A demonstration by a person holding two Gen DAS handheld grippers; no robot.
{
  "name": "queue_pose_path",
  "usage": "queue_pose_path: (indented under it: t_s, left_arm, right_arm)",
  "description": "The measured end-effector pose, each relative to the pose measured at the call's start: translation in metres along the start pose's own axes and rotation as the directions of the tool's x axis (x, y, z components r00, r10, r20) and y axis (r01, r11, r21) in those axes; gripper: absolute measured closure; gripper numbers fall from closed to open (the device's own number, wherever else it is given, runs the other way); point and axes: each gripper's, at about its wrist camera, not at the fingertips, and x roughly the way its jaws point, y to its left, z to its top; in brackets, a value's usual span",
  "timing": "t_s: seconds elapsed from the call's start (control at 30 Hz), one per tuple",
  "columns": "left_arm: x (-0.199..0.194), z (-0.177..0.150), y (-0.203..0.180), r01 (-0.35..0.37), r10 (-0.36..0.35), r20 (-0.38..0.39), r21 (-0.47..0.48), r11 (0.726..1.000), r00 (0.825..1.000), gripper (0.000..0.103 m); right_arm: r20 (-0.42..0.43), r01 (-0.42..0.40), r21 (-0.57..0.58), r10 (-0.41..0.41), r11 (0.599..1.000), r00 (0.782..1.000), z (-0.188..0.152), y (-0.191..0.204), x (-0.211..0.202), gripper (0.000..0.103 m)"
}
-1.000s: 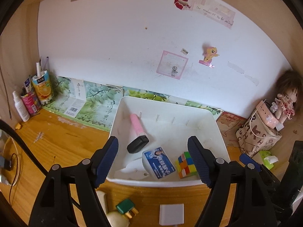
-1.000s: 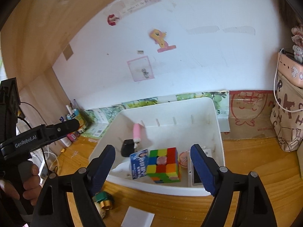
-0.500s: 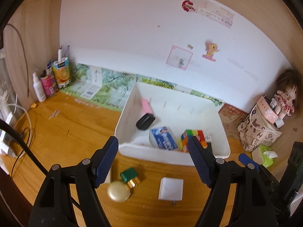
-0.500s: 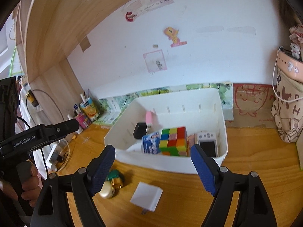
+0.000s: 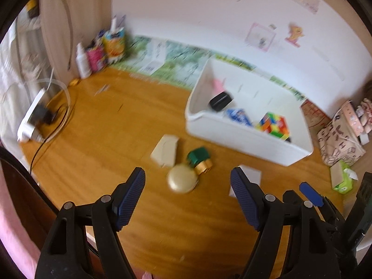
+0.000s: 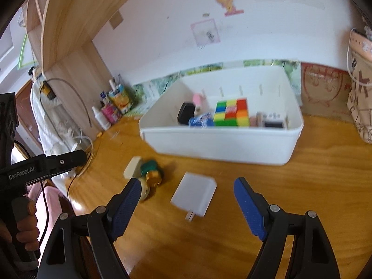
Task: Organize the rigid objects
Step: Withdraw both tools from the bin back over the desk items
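Both my tools are empty with their jaws standing wide apart: the left tool point(image 5: 187, 181) hangs over the round gold compact point(image 5: 182, 178), the right tool point(image 6: 187, 191) over the white charger point(image 6: 194, 194). Both things lie on the wooden surface point(image 6: 302, 186), just in front of the white bin point(image 6: 218, 143) that already holds the colour cube point(image 6: 231, 112). Beside the compact are a green and gold bottle point(image 5: 199, 159) and a cream block point(image 5: 164, 150). The charger looks light, stiff and smooth-sided, so I judge it may slip; I would clamp across its narrow flat sides, clear of the prongs. The compact is a low, glossy disc, best pinched across its rim.
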Motion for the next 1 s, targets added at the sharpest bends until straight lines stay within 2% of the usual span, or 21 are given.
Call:
queue_pose_path:
  t_s: [0.17, 0.4, 0.77, 1.0]
  left_arm:
    - [0.002, -0.014, 0.014, -0.043, 0.04, -0.067, -0.037, 0.998, 0.997, 0.024]
    - [0.007, -0.018, 0.026, -0.044, 0.039, -0.116, -0.046, 0.998, 0.992, 0.021]
    - [0.052, 0.013, 0.026, -0.002, 0.018, -0.229, 0.07, 0.998, 0.973, 0.021]
    - [0.086, 0.027, 0.029, 0.046, -0.002, -0.33, 0.125, 0.991, 0.944, 0.021]
  right_arm:
    - [-0.063, -0.02, -0.026, 0.018, 0.999, 0.998, -0.014, 0.005, 0.007, 0.021]
    - [-0.111, -0.002, -0.07, -0.006, 0.998, 0.994, -0.024, 0.009, 0.01, 0.021]
    - [-0.196, 0.064, 0.003, -0.062, 0.998, 0.979, -0.023, 0.012, 0.047, 0.021]
    - [-0.224, 0.133, 0.072, -0.114, 0.989, 0.968, -0.02, 0.015, 0.074, 0.021]
